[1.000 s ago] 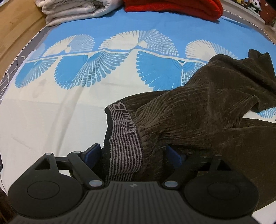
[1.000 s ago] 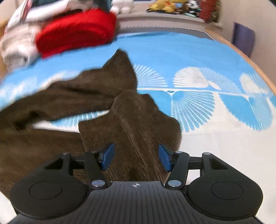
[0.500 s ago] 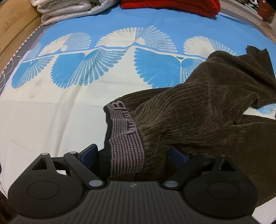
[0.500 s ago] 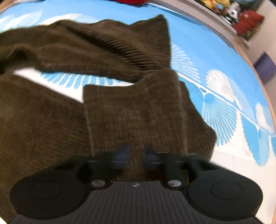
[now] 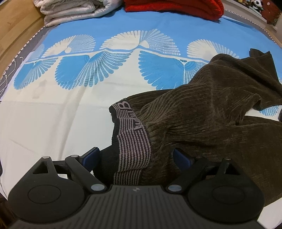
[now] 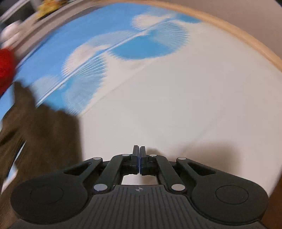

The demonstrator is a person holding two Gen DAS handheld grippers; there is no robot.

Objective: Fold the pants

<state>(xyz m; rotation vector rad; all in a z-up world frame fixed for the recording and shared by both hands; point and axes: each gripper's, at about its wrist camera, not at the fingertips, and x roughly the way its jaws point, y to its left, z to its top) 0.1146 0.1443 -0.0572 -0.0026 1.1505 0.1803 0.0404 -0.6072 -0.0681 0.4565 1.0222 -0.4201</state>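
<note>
Brown corduroy pants (image 5: 202, 112) lie between our left hand-held gripper's (image 5: 135, 156) spread jaws; right hand-held gripper (image 6: 139, 155) pressed together, empty.

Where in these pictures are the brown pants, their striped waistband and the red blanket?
brown pants (image 5: 208, 112), left wrist view, on the ribbed leg fabric.
striped waistband (image 5: 134, 148), left wrist view, mid-band stripes.
red blanket (image 5: 176, 7), left wrist view, on its folded top.
</note>
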